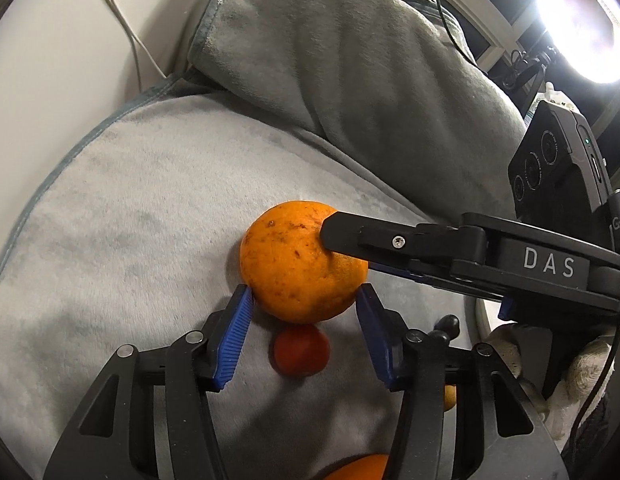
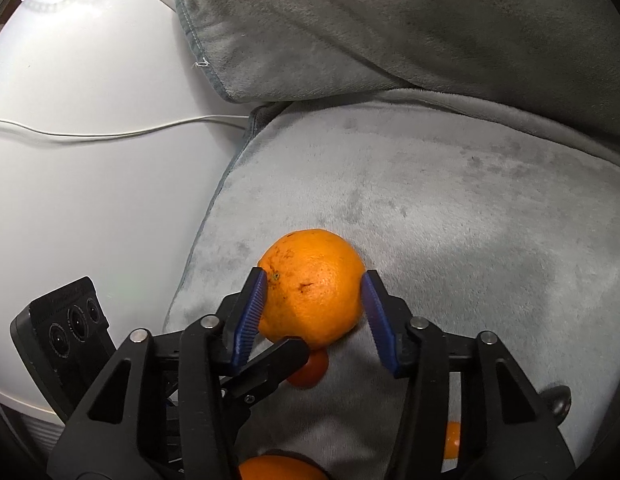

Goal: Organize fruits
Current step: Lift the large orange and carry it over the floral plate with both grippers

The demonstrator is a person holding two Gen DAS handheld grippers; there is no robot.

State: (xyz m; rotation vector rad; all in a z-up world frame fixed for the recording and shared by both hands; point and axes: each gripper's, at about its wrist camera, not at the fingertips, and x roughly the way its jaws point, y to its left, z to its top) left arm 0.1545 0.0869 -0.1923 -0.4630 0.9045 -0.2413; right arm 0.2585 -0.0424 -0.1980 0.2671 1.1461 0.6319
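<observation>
— Orange (image 1: 294,256) first: where do we have it?

— On the grey cushion (image 2: 469,220), straight ahead of both our hands. A small red fruit (image 1: 302,350) sits just this side of it, touching or nearly so, and another orange (image 1: 361,468) shows at the bottom edge, closer to us.

— Which hand do we trust with it?

— The right, we think. The right gripper (image 2: 313,284) has its fingers on either side of the orange at about its widest part, and both blue pads look to be against the peel. We read that as a grasp.

— And the left?

— The left gripper (image 1: 304,296) sits further back. Its fingers only reach the orange's near shoulders, with the red fruit lying on the cushion between them. The tips seem to meet the peel, but we cannot tell whether they press or merely stand beside it.

— Any axis to line up with?

— None, since it is round. What matters is depth: the right fingers are past the middle, the left are short of it. From the left wrist view the right hand also comes in across from the right, so the two pairs of fingers crowd the same fruit.

— So the lift is the right hand's, and we would ease the left clear, perhaps toward the red fruit.
</observation>
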